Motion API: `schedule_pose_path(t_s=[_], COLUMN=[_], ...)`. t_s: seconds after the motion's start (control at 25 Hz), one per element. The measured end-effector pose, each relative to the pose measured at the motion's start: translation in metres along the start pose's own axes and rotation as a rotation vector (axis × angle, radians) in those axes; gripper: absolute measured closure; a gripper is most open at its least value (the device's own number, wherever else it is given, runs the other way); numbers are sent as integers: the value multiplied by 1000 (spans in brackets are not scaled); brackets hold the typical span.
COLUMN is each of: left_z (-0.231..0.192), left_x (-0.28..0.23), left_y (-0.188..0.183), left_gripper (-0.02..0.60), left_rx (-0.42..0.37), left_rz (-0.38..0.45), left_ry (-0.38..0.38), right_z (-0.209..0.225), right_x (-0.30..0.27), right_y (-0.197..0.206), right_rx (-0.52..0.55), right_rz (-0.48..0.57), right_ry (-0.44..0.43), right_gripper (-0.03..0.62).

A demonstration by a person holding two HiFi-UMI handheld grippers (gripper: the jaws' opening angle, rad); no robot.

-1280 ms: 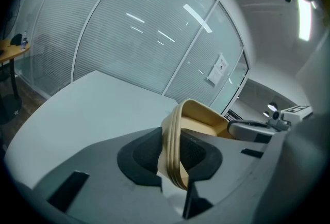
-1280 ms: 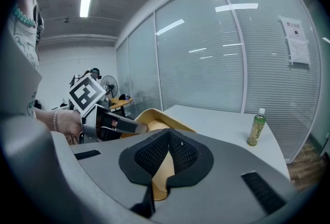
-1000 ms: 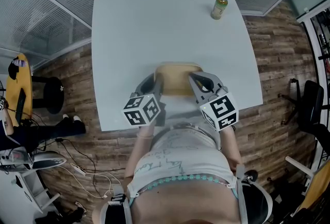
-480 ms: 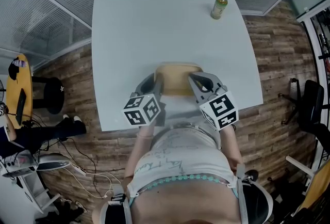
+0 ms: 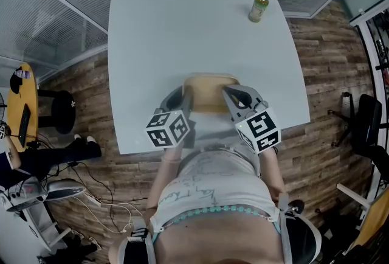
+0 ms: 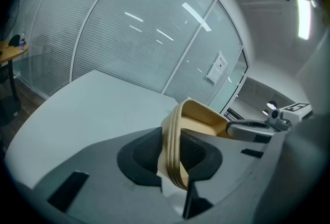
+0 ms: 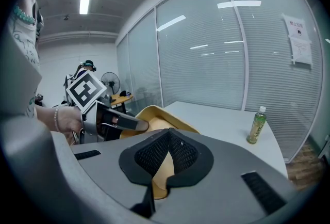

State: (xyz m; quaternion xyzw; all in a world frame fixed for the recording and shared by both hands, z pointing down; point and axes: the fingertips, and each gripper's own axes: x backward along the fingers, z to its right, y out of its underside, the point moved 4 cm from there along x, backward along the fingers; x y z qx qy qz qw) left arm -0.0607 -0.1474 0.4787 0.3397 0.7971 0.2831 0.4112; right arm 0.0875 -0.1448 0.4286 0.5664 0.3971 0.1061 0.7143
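A tan wooden tray (image 5: 208, 92) is held above the near edge of the white table (image 5: 182, 31), one gripper on each of its ends. My left gripper (image 5: 184, 99) is shut on the tray's left rim (image 6: 174, 152), which stands on edge between its pads. On the opposite end, my right gripper (image 5: 229, 97) is shut on the tray's right rim (image 7: 159, 176). The right gripper view also catches the left gripper (image 7: 111, 121) with its marker cube, clamped on the tray's far side. The tray's hollow (image 6: 203, 122) shows nothing in it.
A green drink bottle (image 5: 258, 8) stands upright near the table's far right corner, seen too as the bottle (image 7: 256, 125) in the right gripper view. Glass walls with blinds (image 6: 129, 37) close the room behind the table. A small yellow side table (image 5: 25, 98) stands on the wooden floor at left.
The tray and both grippers stay as they were, apart from a slight shift of the grippers. A person at the head view's far left edge has moved a little.
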Motion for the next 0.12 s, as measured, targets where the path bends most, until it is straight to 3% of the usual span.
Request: schedule_pose_path(t_s=[0.12], left_z=[1], left_x=[-1], left_y=[1], left_gripper=[520], left_rx=[3], left_rz=[-1], left_ry=[0], right_z=[0], right_x=[1], right_y=[1], right_rx=[1], right_rz=[-3], right_ry=[-1], right_gripper=[594])
